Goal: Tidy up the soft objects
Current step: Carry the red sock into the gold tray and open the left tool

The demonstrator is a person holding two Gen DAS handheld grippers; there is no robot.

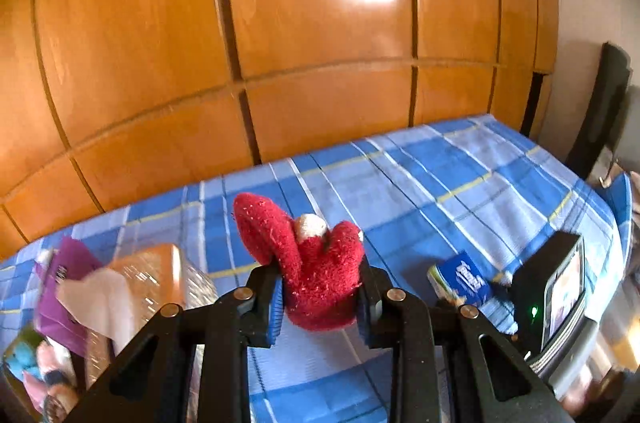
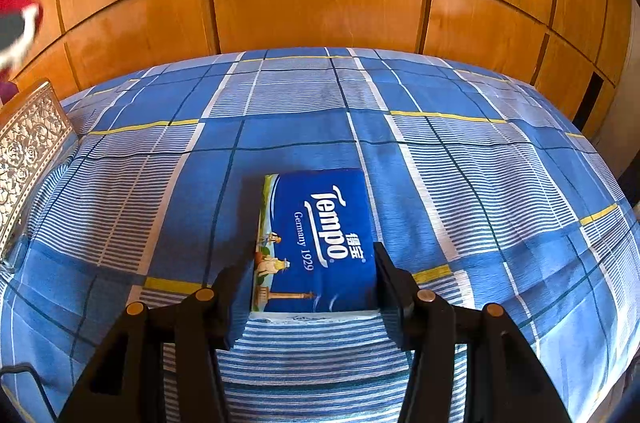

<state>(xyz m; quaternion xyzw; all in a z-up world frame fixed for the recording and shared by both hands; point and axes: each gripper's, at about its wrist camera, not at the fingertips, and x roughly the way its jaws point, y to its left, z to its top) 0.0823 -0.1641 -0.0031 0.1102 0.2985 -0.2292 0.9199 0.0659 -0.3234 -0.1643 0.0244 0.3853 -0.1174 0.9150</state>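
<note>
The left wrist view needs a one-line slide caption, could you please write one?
Left claw shut on a red plush toy above the blue checked bedspread.

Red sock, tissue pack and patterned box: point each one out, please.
red sock (image 1: 320, 279): left wrist view, on its fuzzy body between the jaws.
tissue pack (image 2: 316, 243): right wrist view, on the blue printed top.
patterned box (image 2: 28, 151): right wrist view, on its silver lattice side.

Tissue pack (image 2: 316, 243) on the bedspread (image 2: 460, 151), box (image 2: 28, 143) at its left, wardrobe (image 2: 320, 3) behind.
</note>
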